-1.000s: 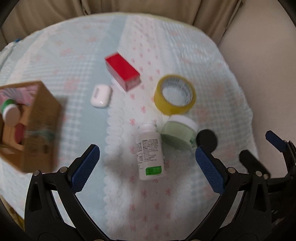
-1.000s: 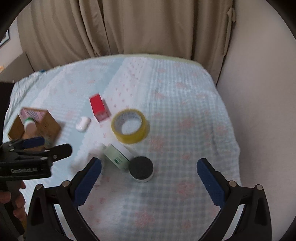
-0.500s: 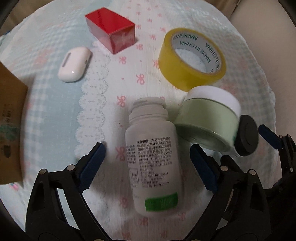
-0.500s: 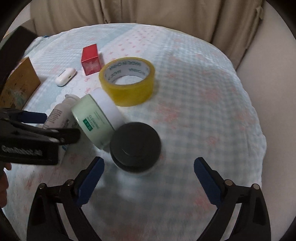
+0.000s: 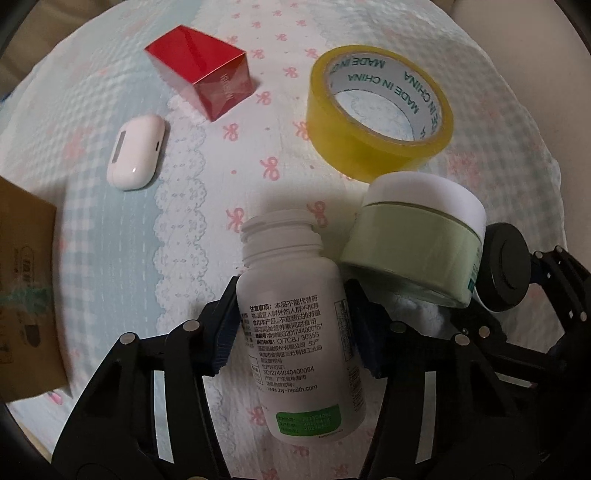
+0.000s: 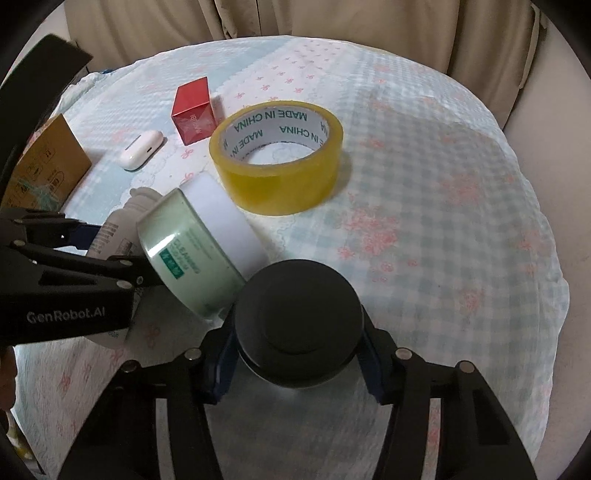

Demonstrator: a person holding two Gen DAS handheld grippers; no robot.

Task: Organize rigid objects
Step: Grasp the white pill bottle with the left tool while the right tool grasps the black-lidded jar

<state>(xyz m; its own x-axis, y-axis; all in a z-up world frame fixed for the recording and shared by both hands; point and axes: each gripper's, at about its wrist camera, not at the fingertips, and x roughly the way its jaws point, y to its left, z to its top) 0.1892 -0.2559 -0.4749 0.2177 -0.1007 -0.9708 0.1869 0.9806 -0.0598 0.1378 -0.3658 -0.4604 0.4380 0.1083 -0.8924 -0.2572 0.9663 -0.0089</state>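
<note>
A rounded table stood under a quilted pale-blue and white gingham tablecloth (image 6: 424,155) printed with small pink bows and flowers, with a white lace-pattern band running down its middle. Behind it hung beige pleated fabric curtains (image 6: 332,22), and a plain cream-coloured wall (image 6: 554,122) lay to the right. The light was soft and dim, casting faint shadows on the cloth

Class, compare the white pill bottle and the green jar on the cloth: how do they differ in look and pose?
The white pill bottle is tall and narrow; the green jar is short and wide. The bottle has no cap on its neck; the jar wears a white lid. The bottle is pinched by the left claw; the jar is not gripped. Both lie tipped over.
</note>
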